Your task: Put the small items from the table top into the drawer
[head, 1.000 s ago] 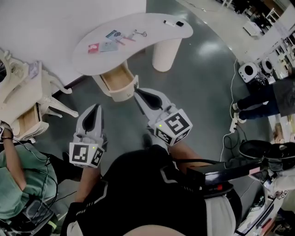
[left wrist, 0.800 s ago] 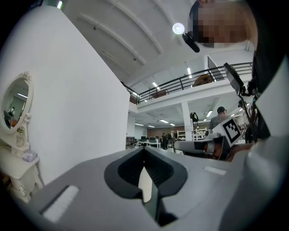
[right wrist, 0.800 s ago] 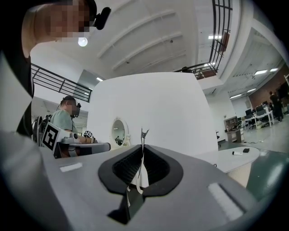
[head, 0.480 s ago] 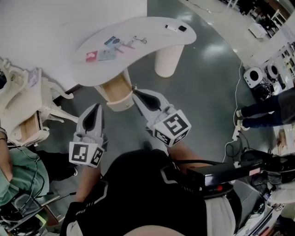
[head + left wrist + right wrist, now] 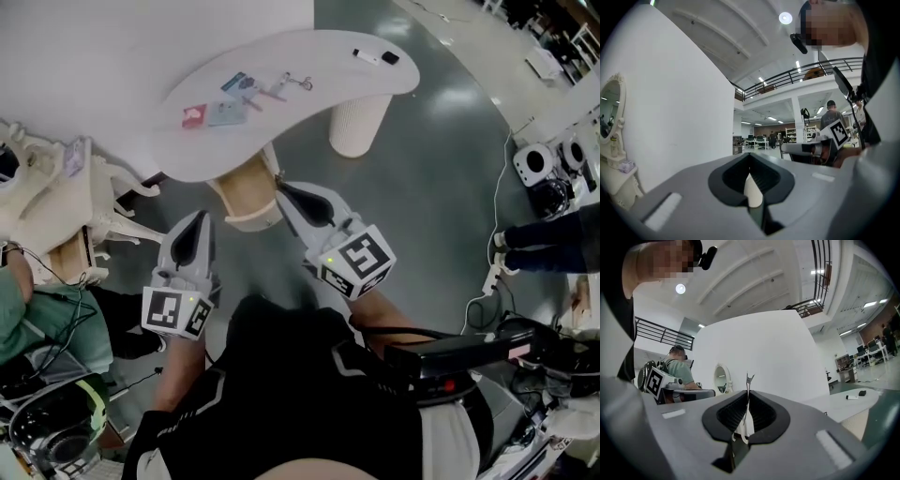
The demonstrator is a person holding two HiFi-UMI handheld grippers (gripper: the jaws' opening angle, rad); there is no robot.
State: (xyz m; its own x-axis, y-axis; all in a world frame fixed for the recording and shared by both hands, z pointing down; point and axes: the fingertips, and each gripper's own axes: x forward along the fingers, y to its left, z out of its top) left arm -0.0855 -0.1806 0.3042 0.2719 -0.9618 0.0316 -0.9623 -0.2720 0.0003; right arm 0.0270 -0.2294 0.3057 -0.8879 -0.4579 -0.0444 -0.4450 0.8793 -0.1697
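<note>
Closest to me, the person stands with both tools held out in front at about waist height. The left hand-held gripper [image 5: 198,221] has its jaws pressed together with only its own ribbed white pad showing between them, so it carries nothing. The right hand-held gripper [image 5: 282,191] is closed too, but its own view shows a thin forked sliver [image 5: 748,379] standing up out of the seam. It looks pinched there, though I can't tell what it is. Just beyond the right tips, the drawer [image 5: 246,193] hangs pulled out from under the near edge of the desk [image 5: 314,49], and its pale wood inside is only partly visible. On top, toward the desk's left end, lie a red card [image 5: 192,115] and a pale blue card [image 5: 225,113], close together. A little further in are a third card [image 5: 236,82] and a small metal clip or key piece [image 5: 298,82]. Well apart from these, at the far right end, sit a white stick-like item [image 5: 367,55] and a small black item [image 5: 390,58]. I'd judge all of them light. The cards are flat, stiff and slick on that smooth top, so they are best slid to the near edge and nipped by an overhanging corner. The metal piece and the two far items stand proud enough to pinch across their narrow width.
</note>
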